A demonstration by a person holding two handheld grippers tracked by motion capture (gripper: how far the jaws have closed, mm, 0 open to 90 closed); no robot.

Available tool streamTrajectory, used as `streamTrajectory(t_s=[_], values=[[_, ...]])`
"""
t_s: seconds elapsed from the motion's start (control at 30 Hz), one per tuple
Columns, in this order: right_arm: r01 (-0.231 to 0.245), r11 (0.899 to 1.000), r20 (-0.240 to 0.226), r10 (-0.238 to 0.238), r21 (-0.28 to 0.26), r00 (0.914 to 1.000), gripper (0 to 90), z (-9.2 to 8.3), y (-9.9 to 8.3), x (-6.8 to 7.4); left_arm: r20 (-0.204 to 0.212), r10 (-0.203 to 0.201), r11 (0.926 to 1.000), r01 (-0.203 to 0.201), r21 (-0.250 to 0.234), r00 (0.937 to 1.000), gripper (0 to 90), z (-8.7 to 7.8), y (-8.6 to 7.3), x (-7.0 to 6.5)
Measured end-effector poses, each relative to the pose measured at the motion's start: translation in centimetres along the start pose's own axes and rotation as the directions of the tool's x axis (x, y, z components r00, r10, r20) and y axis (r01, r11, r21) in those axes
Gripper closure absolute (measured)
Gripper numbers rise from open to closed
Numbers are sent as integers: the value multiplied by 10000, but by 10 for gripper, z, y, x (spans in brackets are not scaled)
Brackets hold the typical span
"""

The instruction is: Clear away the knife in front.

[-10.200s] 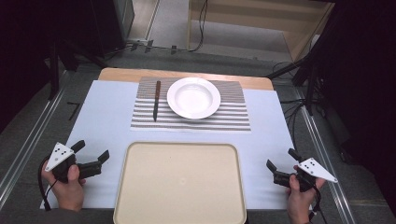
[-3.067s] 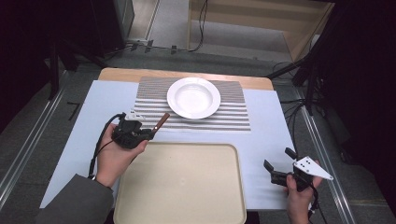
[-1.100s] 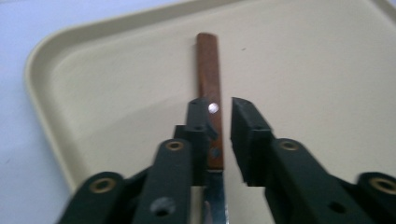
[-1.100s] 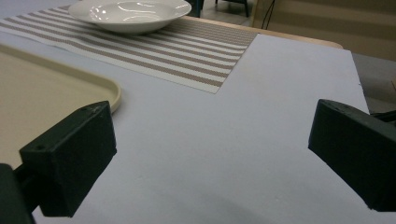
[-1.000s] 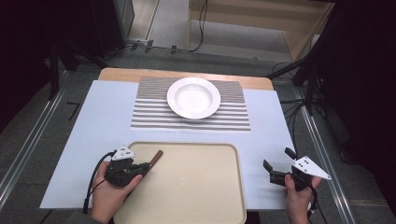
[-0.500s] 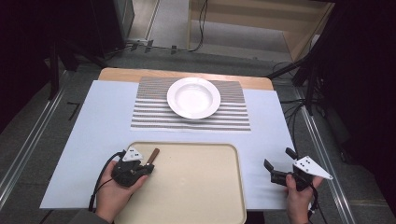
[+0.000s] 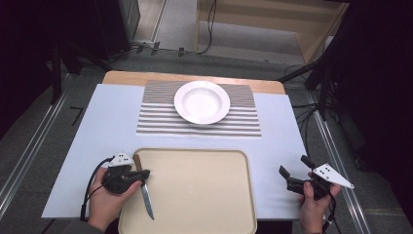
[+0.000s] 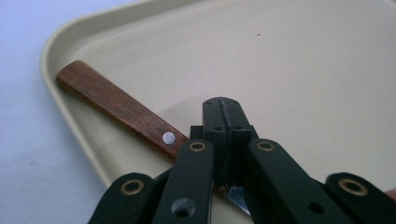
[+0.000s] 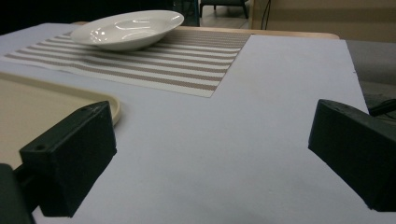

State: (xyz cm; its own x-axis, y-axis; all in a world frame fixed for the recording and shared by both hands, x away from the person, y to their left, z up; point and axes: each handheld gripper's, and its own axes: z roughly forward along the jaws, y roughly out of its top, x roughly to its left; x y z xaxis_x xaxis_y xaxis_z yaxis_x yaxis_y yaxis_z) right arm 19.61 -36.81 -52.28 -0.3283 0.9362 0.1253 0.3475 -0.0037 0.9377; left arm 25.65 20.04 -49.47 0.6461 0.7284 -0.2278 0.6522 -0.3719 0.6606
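From above, the left claw [image 7: 141,174] is sitting over the left rim of the tray [image 7: 195,195], pinching a knife [image 7: 142,187] near where handle meets blade. The knife is lying along the tray's left side, its handle reaching the far left corner and its blade pointing toward the near edge. The rest of the tray is lying bare to the right of it. The right claw [image 7: 294,170] is resting spread on the desk [image 7: 97,122], just beside the tray's right edge, with open desk ahead of it. A plate [image 7: 202,101] is sitting on a striped mat [image 7: 243,122] at the far side, well apart from both claws.

In the left gripper view, the left claw [image 8: 226,122] is pressing together on the knife [image 8: 116,105], whose wooden handle is crossing the tray's [image 8: 303,70] sloped wall toward the rim.

In the right gripper view, the right claw [image 9: 205,154] is standing wide apart over bare desk [image 9: 280,84]. The tray's [image 9: 28,102] corner is lying just to its left, and the mat [image 9: 187,60] and plate [image 9: 128,29] are lying farther off.
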Motion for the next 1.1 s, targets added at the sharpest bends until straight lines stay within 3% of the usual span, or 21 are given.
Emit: streamTrajectory(t_s=[0.3, 0.53, 0.77, 0.9, 1.0, 1.1], values=[[-159, 9994, 326, 169, -304, 9993, 0, -5, 0, -1, -107, -137, 9999, 137, -45, 9998, 893, -8, -4, 10], [-649, 9948, -31, 648, -782, 9979, 0, -10, -1, -8, -56, -131, 9999, 131, 68, 9999, 893, -8, -6, 13], [-395, 9972, 24, 398, -637, 9992, 0, -7, 0, -6, 64, -119, 9999, 119, 84, 9999, 893, -8, -7, 16], [-338, 9980, 19, 340, -539, 9994, 0, -6, 1, -6, 329, -81, 9993, 92, -352, 9994, 889, -10, -8, 16], [-282, 9982, 27, 284, -521, 9996, 0, -5, 1, -5, 729, 83, 9948, -8, -1019, 9973, 765, -16, -7, 18], [-150, 9989, 21, 151, -438, 9999, 0, -4, 1, -5, 1009, 224, 9846, -44, -1748, 9946, 584, -21, -5, 20]])
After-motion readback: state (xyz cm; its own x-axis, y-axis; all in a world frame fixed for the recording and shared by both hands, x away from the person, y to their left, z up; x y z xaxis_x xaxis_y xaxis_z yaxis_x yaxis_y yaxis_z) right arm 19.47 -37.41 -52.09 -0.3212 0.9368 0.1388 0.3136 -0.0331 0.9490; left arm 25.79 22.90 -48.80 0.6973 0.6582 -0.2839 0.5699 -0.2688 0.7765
